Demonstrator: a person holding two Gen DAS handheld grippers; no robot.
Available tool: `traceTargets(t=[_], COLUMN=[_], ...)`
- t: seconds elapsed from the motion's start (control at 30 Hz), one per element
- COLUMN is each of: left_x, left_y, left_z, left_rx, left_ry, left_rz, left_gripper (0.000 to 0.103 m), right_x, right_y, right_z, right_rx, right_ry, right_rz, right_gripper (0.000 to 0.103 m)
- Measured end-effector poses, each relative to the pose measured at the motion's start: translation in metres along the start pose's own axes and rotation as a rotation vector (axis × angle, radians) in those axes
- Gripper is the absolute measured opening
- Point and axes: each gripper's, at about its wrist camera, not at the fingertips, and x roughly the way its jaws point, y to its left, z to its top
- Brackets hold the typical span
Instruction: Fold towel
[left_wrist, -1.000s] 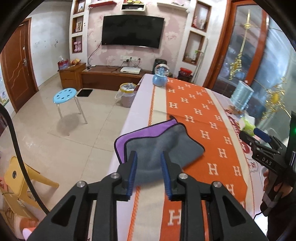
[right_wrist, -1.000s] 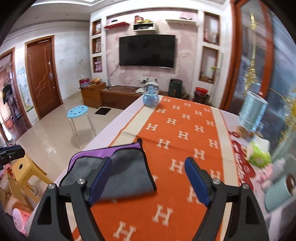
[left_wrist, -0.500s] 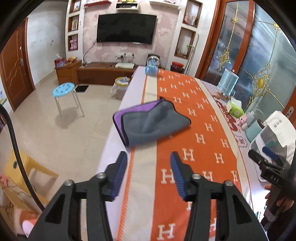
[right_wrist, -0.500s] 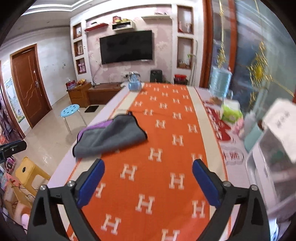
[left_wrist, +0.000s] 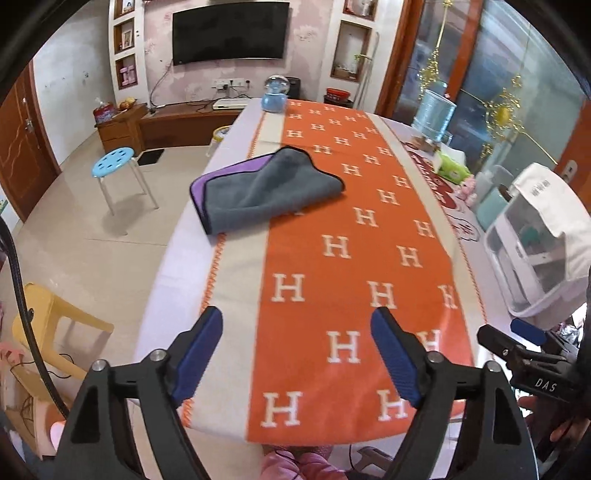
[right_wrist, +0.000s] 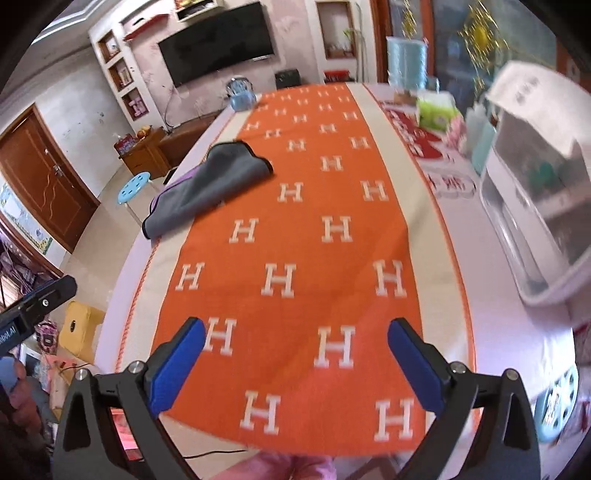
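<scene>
Towel (left_wrist: 269, 192) lies folded on the counter (left_wrist: 236, 266), grey face up with a purple layer showing along its left edge. It sits on the left part of the orange H-patterned runner (left_wrist: 354, 258), overlapping the runner's pale border, well ahead of both claws. Left claw (left_wrist: 295, 354): fingers spread wide, nothing between them, above the near end of the runner. Right claw (right_wrist: 295, 363): also spread wide and empty, over the near end. A white plastic container (right_wrist: 535, 192) stands at the counter's right side.
</scene>
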Motion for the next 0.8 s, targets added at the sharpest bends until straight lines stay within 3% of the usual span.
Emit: traceTargets(t=[0.27, 0.4, 0.8], left_x=[-0.030, -0.046, -0.085], left_y=[-0.030, -0.037, -0.048], left_z=[0.001, 0.006, -0.004], left_rx=[0.067, 0.070, 0.086], left_ry=[0.006, -0.024, -0.135], left_rz=[0.012, 0.013, 0.069], left_gripper=[0.090, 0.090, 0.100], right_x=[-0.045, -0.071, -0.107], right_y=[0.004, 0.011, 0.025], right_z=[0.001, 0.002, -0.016], right_rx=[0.011, 0.006, 0.019], right_ry=[-0.032, -0.052, -0.165], right_rz=[0.012, 0.040, -0.006], right_gripper=[0.103, 0.103, 0.103])
